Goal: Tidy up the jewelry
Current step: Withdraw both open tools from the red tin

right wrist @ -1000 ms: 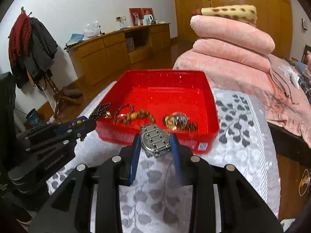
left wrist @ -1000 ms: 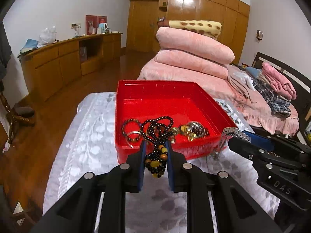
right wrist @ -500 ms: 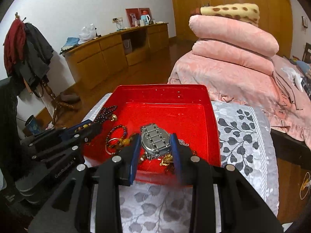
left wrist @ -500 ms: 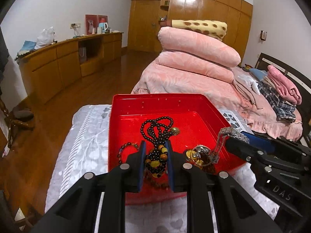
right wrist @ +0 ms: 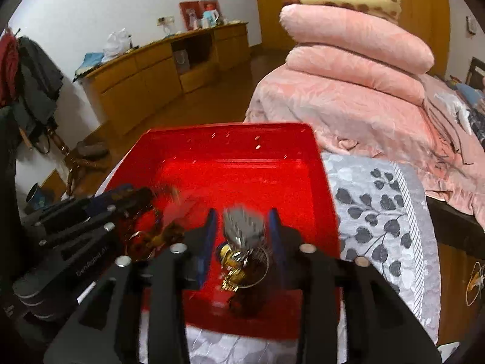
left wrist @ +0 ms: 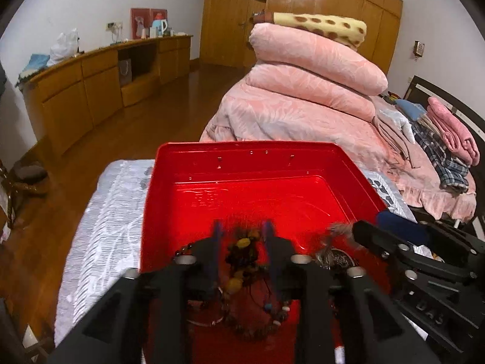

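There is one big bed [left wrist: 303, 115] past both grippers, with three fat pink quilts [left wrist: 315, 60] piled on it and one yellow spotted blanket [left wrist: 321, 27] on top. One long wooden cabinet [left wrist: 100, 85] runs along the white wall, far off to the left of the grippers, and the floor is brown wood. One red tray [left wrist: 248, 163] sits right under the two grippers, on a counter with a grey leaf-pattern cloth [right wrist: 379, 200]. The left gripper [left wrist: 241, 236] points down into the near end of the tray, and its jaws are opening. One dark bead necklace [left wrist: 242, 251] with yellow beads is between its fingers, blurry and not squeezed. The right gripper [right wrist: 242, 224] also tips down into the tray, just beside the left one, and its jaws are opening too. One silver watch [right wrist: 242, 224] is between its fingers, blurry, with the pads off it. Below the watch lies a little heap of gold and dark jewelry [right wrist: 239, 267], too jumbled to count.
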### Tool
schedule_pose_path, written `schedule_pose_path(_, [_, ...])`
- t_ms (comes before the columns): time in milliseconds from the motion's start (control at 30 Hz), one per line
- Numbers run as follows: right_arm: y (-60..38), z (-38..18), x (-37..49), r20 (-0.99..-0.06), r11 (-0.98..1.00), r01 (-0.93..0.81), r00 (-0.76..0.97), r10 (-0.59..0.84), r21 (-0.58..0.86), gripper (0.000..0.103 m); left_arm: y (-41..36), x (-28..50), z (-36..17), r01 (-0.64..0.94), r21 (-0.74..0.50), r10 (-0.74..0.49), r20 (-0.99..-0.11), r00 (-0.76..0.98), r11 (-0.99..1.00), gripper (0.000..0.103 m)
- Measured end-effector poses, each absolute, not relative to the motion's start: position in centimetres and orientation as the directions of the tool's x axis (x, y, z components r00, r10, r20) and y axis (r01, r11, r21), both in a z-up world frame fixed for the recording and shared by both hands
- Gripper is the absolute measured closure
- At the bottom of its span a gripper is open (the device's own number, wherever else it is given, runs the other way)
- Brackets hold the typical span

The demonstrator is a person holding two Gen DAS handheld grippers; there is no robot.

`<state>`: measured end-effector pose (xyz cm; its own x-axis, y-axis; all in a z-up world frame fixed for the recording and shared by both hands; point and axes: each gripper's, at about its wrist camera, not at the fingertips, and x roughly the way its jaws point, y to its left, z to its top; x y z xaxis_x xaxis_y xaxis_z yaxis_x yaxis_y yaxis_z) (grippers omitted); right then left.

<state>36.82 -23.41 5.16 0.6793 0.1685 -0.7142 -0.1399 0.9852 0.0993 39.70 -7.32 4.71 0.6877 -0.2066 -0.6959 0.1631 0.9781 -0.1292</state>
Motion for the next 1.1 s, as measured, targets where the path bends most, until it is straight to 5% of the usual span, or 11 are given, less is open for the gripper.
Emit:
schedule_pose_path(800, [-26.0, 6.5, 28.0, -0.64, 0.995, -0.092, 0.762, 0.102, 0.049, 0.013, -3.8, 30.2, 7.6, 0.164, -0.113, -0.199, -0.574, 0.794, 0.98, 0.009])
schedule_pose_path(1100, [-25.3, 6.2, 23.3, -0.633, 0.993, -0.089, 0.766, 0.115, 0.073, 0.006, -3.3, 25.5, 7.2, 0.177, -0.096, -0.2, -0.572, 0.796, 0.98, 0.006])
